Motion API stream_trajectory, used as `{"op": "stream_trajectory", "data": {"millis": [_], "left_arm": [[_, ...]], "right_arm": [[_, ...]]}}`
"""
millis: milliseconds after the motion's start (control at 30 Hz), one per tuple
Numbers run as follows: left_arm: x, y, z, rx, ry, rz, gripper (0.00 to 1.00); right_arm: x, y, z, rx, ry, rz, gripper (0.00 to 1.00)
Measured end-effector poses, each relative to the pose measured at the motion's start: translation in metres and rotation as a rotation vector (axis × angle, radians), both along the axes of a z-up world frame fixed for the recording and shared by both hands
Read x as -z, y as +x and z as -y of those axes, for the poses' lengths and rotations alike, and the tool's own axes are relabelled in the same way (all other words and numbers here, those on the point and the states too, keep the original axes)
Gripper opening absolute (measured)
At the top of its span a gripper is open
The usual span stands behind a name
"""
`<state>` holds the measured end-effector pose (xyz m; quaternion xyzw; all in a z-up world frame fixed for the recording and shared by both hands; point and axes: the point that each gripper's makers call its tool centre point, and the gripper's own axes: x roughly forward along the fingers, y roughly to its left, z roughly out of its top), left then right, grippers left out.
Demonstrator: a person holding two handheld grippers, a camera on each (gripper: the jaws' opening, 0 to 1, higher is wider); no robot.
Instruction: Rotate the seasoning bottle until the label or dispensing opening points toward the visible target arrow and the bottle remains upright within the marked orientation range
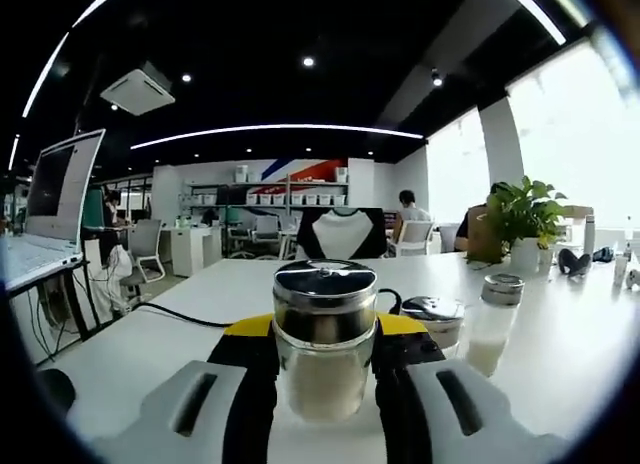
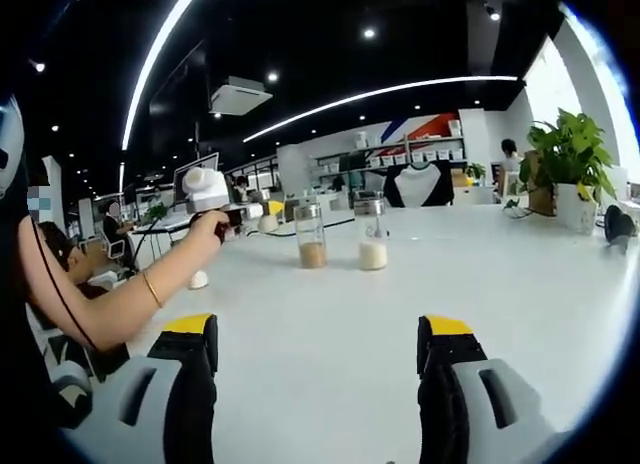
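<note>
Left gripper view
Seasoning bottle (image 1: 324, 339): standing upright on the white table (image 1: 560, 344), nearest the camera, between the jaws; its glass body is showing pale contents under a shiny metal cap.
Left gripper (image 1: 325, 384): its black, yellow-tipped jaws are pressing against both sides of the bottle, clamping it.
Low jar (image 1: 433, 319): sitting just right of the held bottle, behind the jaw.
Tall shaker (image 1: 495, 324): standing upright beside the low jar, further right, holding a white fill.
Black cable (image 1: 180, 315): trailing across the table at left.
Potted plant (image 1: 522, 219): standing at the far right of the table.
Laptop (image 1: 55, 209): sitting open on a stand at left.

Right gripper view
Right gripper (image 2: 315, 369): its jaws are standing wide apart over bare table, gripping nothing.
Person's arm (image 2: 120, 294): reaching in from the left, the hand (image 2: 205, 229) holding the other gripper's white body.
Brown-filled bottle (image 2: 310, 236): standing upright, mid-table.
White-filled bottle (image 2: 372, 234): standing upright just right of it, slightly apart.
Target arrow: cannot be made out in either view.
</note>
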<state>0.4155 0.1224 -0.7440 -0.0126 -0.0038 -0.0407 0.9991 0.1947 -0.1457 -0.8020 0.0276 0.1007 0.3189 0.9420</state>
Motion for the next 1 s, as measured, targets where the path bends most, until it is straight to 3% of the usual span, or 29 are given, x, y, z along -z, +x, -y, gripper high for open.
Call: {"op": "stream_trajectory", "data": {"millis": [633,1000], "left_arm": [[0.004,-0.041,0.015,-0.005,-0.011,-0.012,0.37],[0.018,-0.066,0.026,0.013,0.013,-0.038,0.37]], "right_arm": [[0.000,-0.019,0.004,-0.017,-0.004,0.011,0.82],[-0.004,-0.027,0.000,-0.037,-0.005,0.025,0.82]]}}
